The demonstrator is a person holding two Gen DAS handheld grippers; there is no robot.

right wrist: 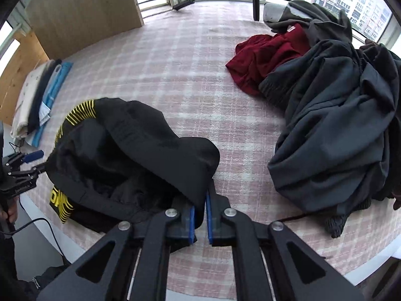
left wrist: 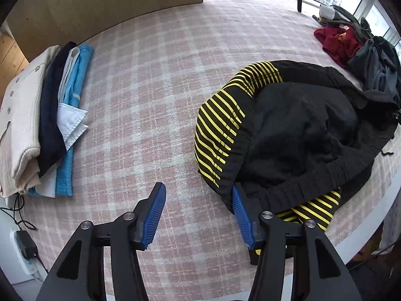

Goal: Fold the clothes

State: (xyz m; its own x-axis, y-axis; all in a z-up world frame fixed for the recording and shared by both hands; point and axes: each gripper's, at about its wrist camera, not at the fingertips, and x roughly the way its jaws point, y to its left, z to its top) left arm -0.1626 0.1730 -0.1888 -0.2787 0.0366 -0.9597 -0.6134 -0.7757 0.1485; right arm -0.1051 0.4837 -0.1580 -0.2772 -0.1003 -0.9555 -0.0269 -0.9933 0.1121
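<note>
A big table with a pink checked cloth fills both views, and its round white edge runs close under both grippers. The middle of the cloth is bare, with wide room between the clothes.

The black jacket with yellow stripes lies bunched up near that front edge. On the right side sits a heap of unfolded clothes: a dark grey garment in front and a red one behind it. On the left side, by a brown board, rests a neat stack of folded clothes, cream, navy, white and blue.

The left gripper has its blue jaws wide apart over bare cloth, and the right-hand pad just touches the jacket's hem. The right gripper has its jaws nearly together, with a fold of the jacket between the pads.

Only the right view shows the whole heap and the left gripper from the side. Only the left view shows the buttons on the cream top and a white power strip under the table edge.
</note>
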